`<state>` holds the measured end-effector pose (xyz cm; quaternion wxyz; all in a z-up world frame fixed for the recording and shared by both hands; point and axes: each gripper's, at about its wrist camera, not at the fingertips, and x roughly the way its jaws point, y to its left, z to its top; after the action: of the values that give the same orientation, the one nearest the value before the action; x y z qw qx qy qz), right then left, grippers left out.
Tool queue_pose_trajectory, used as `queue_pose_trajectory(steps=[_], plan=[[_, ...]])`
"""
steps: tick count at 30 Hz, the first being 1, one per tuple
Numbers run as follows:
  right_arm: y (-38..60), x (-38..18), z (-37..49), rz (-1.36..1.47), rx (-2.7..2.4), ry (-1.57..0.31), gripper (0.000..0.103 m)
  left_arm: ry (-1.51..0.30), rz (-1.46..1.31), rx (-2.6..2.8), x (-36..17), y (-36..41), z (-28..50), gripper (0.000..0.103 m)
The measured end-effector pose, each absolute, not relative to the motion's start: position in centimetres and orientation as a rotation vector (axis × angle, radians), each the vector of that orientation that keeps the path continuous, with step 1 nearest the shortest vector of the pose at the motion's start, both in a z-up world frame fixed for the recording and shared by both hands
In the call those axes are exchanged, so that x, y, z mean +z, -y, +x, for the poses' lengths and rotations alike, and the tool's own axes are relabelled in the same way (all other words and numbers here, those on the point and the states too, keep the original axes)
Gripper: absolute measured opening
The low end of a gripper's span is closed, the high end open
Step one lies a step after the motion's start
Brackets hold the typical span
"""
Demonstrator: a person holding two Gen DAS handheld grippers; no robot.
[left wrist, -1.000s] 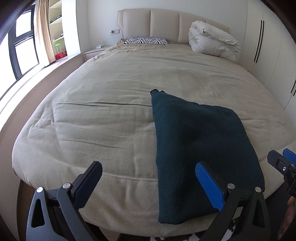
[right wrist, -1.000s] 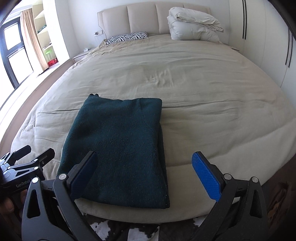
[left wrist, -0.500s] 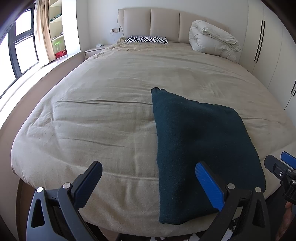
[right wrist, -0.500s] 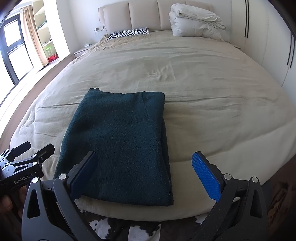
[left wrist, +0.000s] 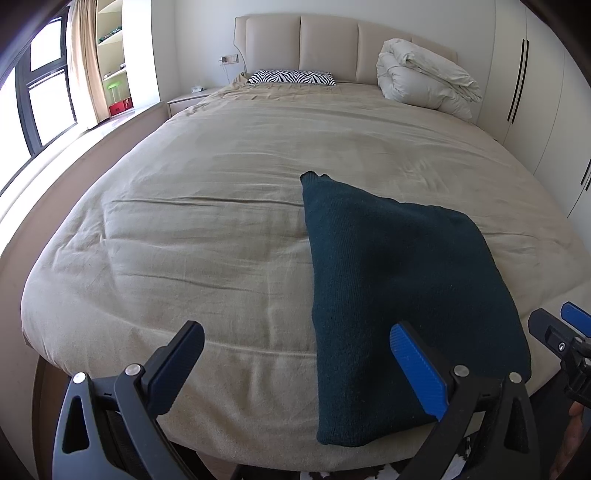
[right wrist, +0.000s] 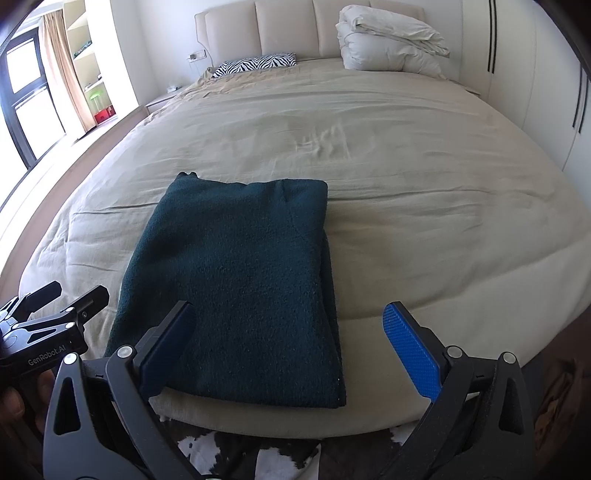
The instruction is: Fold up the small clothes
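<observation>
Beige bed was used as folding surface; dark green garment lay folded near its foot edge, presumably for easy reach. Left gripper and right gripper were held just short of that edge, fingers spread, nothing gripped.

Bright daylight from left window; sharp focus; strong fisheye edge distortion.

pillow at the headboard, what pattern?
Black-and-white zebra stripes on the pillow; clearest in the left wrist view.

Both wrist views at bed foot, facing headboard, sharing sweater
</observation>
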<state>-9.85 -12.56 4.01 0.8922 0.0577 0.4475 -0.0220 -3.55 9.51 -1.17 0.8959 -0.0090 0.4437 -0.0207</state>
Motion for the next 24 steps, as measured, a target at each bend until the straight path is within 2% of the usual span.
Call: queue_pose_trajectory(steps=[24], plan=[[12.27, 3.95, -10.19, 0.122, -0.064, -0.933, 0.103, -0.919, -0.016, -0.046, -1.19, -9.75, -3.27, 0.103]])
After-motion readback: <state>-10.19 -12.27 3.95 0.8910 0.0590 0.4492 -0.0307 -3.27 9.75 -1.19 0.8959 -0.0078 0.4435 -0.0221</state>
